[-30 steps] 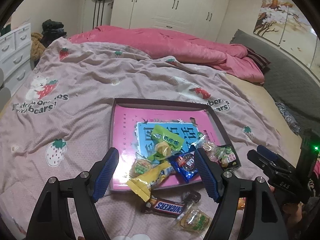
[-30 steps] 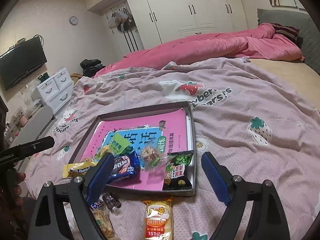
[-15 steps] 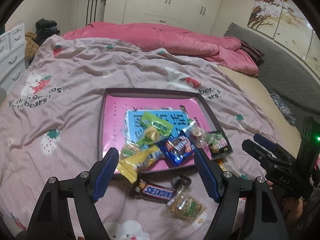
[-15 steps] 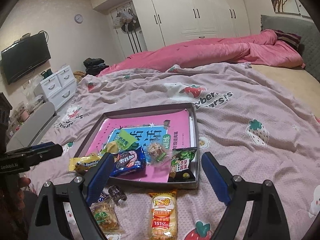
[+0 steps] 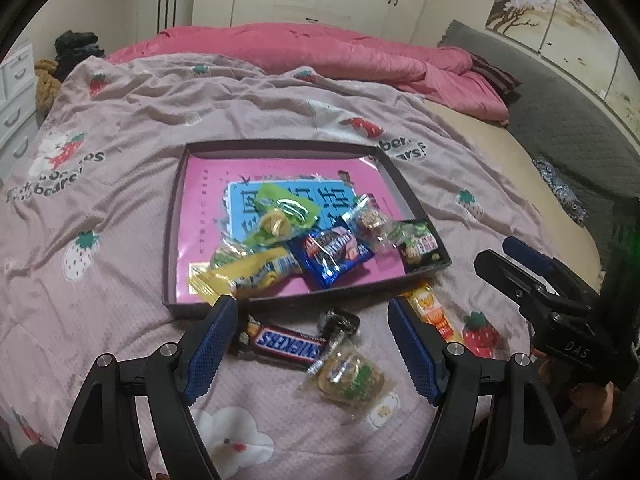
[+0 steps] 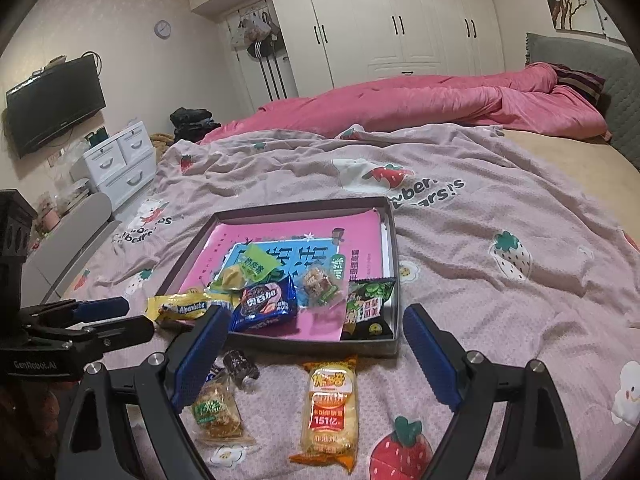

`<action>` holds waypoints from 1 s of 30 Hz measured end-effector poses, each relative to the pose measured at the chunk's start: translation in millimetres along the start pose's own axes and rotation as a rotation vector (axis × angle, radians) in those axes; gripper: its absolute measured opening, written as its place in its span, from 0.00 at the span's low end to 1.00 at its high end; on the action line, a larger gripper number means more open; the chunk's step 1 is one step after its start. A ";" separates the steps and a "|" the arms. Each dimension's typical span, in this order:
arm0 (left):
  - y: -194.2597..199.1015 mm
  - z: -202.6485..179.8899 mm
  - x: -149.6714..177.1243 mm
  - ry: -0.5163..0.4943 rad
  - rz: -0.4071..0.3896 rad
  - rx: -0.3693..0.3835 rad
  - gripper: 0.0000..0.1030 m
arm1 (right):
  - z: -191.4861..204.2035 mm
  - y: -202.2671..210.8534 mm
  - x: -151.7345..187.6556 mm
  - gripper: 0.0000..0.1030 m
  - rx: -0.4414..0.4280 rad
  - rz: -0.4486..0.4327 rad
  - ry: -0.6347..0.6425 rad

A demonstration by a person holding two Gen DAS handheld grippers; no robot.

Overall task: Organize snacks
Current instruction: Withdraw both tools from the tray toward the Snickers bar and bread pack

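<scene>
Six snacks in a tray point(image 5: 176, 240) on a bed, four more on the blanket point(image 6: 500, 200) in front of it.
The yellow bar point(image 5: 248, 274) overhangs the tray's near-left rim. Left gripper point(image 5: 312, 344) and right gripper point(image 6: 316, 356) both gape wide, holding nothing, over the loose Snickers point(image 5: 286, 343) and orange pack point(image 6: 329, 404).

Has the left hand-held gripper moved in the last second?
Yes. The left hand-held gripper has pulled back from the tray: its fingertips, earlier over the tray's near edge, now sit short of it, over the Snickers bar.
</scene>
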State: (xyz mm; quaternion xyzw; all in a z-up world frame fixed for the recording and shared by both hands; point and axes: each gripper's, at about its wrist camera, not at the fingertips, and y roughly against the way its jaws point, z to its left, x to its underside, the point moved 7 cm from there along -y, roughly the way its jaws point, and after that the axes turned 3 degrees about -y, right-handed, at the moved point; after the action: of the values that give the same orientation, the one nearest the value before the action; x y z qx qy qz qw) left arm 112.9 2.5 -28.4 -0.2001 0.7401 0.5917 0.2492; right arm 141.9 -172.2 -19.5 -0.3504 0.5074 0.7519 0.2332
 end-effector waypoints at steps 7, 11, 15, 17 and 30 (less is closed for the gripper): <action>-2.6 -1.5 11.2 0.002 0.029 -0.030 0.77 | -1.0 2.8 11.2 0.86 0.029 0.037 0.010; -5.8 -4.1 19.3 0.007 0.058 -0.021 0.76 | -1.5 2.8 19.3 0.86 0.039 0.062 0.015; -13.6 -8.2 31.9 0.022 0.102 -0.001 0.77 | -5.3 0.0 28.0 0.86 0.056 0.099 0.016; -18.2 -10.2 38.6 0.035 0.121 0.005 0.77 | -8.1 -1.0 31.9 0.86 0.063 0.113 0.015; -37.1 -18.8 60.4 0.085 0.187 0.012 0.77 | -21.0 0.2 40.9 0.86 0.080 0.141 0.003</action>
State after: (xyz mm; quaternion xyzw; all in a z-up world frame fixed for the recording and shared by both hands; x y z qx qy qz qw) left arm 84.2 -24.1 -90.5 -0.1533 0.7689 0.5990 0.1625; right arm 121.4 -192.0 -55.7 -0.3052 0.5607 0.7452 0.1927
